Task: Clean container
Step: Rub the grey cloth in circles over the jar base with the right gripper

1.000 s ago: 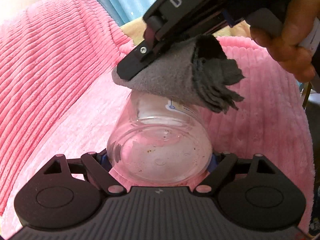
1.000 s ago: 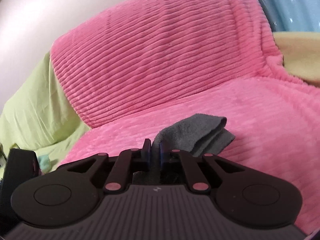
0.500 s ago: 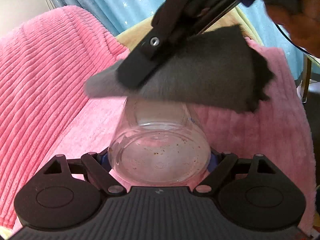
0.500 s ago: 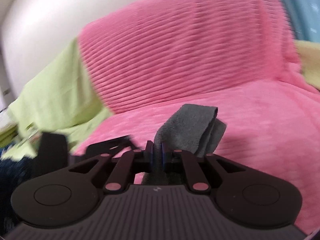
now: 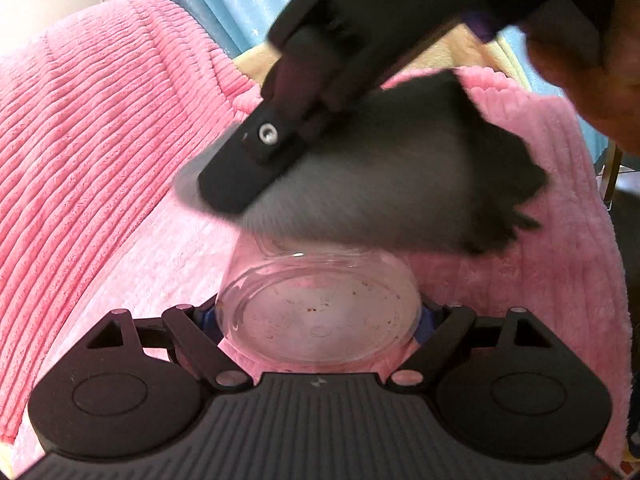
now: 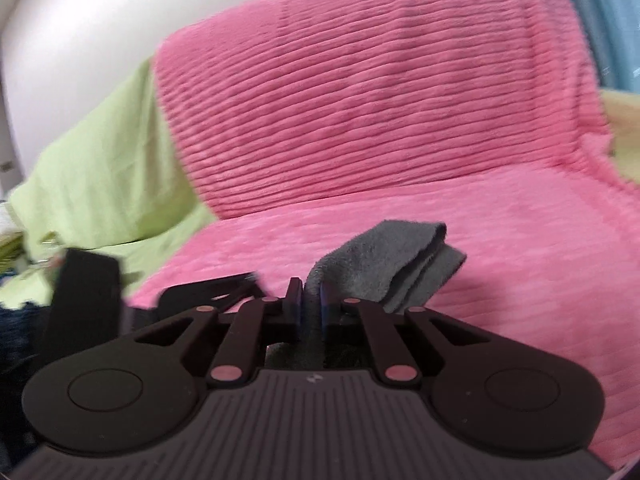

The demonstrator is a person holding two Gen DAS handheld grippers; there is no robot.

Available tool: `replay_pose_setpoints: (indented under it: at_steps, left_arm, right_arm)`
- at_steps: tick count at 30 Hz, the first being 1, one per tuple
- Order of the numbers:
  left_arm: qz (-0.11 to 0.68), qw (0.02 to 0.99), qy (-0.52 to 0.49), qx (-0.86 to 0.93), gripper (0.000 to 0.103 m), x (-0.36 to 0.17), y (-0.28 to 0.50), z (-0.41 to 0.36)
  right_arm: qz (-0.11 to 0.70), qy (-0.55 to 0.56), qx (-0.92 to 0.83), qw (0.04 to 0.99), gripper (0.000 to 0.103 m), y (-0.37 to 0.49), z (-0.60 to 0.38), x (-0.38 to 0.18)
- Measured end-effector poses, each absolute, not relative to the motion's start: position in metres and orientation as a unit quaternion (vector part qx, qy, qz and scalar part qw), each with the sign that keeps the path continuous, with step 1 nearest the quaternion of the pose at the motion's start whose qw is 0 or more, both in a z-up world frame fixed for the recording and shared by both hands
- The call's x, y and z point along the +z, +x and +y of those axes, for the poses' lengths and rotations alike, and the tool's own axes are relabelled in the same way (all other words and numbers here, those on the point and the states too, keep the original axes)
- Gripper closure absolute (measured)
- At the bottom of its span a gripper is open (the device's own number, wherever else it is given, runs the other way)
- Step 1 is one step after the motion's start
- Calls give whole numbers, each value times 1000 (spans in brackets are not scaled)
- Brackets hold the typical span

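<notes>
A clear plastic container (image 5: 320, 312) with brown specks on its base lies on its side, base toward the camera, and my left gripper (image 5: 320, 316) is shut on it. Above the container's far end hangs a grey cloth (image 5: 384, 184), blurred by motion, held by my right gripper (image 5: 236, 184), which comes in from the upper right. In the right wrist view my right gripper (image 6: 310, 300) is shut on the folded grey cloth (image 6: 396, 264), which sticks out past the fingertips. The container's mouth is hidden behind the cloth.
A pink ribbed blanket (image 5: 100, 140) covers the sofa seat and back behind everything. A green cover (image 6: 100, 172) lies to the left of it. Blue curtains (image 5: 224, 4) hang behind. A person's hand (image 5: 600, 80) grips the right tool's handle at the upper right.
The right gripper has swung the cloth across the top of the container and the cloth has spread out. The left gripper tilted slightly, showing more of the container's base.
</notes>
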State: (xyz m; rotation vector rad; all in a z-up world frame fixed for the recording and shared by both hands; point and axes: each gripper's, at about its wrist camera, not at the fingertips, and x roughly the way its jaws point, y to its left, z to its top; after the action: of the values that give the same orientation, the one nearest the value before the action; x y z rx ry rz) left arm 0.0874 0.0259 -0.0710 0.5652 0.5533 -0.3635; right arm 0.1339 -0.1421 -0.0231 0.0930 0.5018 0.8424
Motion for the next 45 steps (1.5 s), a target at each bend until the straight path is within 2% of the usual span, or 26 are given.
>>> replay_pose_setpoints:
  at_steps: [7, 12, 14, 15, 19, 22, 27, 34, 45]
  left_arm:
    - [261, 908, 274, -180, 18, -69, 87, 29]
    - [313, 912, 142, -224, 18, -60, 102, 58]
    - [316, 912, 128, -228, 17, -60, 103, 62]
    - [314, 913, 133, -226, 17, -60, 102, 60]
    - [261, 912, 257, -185, 17, -69, 88, 39]
    - [249, 908, 290, -173, 17, -75, 77, 32]
    - [263, 910, 267, -176, 17, -71, 92, 36]
    - [279, 910, 250, -176, 18, -67, 90, 40]
    - [275, 911, 249, -177, 18, -65, 92, 48]
  right_arm:
    - [241, 55, 351, 903, 97, 141, -151, -25]
    - [259, 92, 352, 895, 97, 145, -162, -25]
    - [263, 97, 352, 893, 97, 145, -167, -24]
    - [265, 98, 351, 892, 97, 145, -169, -24]
    - [268, 110, 368, 883, 95, 140, -174, -22]
    - [262, 114, 414, 864, 95, 133, -170, -21]
    - [260, 84, 467, 841, 95, 124, -147, -21]
    - [267, 109, 458, 841, 98, 136, -147, -27]
    - [231, 111, 353, 900, 98, 154, -153, -35]
